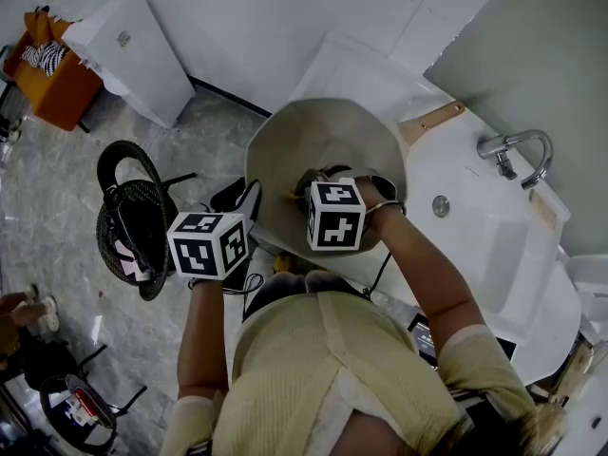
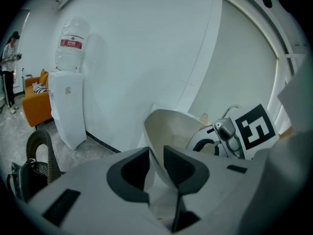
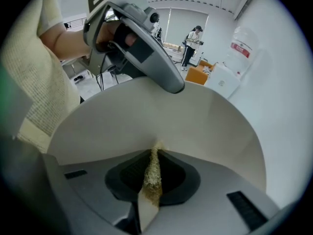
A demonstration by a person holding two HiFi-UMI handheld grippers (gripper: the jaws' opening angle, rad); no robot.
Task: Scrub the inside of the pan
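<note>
Left gripper [image 2: 156, 168] grips the pan [image 2: 172, 124] by its rim, the wall pinched between both jaws. Right gripper [image 3: 153, 156] is closed on a thin yellow pad [image 3: 150, 182], whose tip is against the pan's inside. Pan is tilted, ahead of both grippers, at the edge of a white basin [image 1: 494, 245]. Tap [image 1: 521, 150] lies right of the right gripper. Grey stone floor [image 1: 66, 207], white dispenser [image 1: 133, 50] and black chair [image 1: 133, 212] lie left of the left gripper. Right forearm [image 1: 432, 274] angles down into the pan.
</note>
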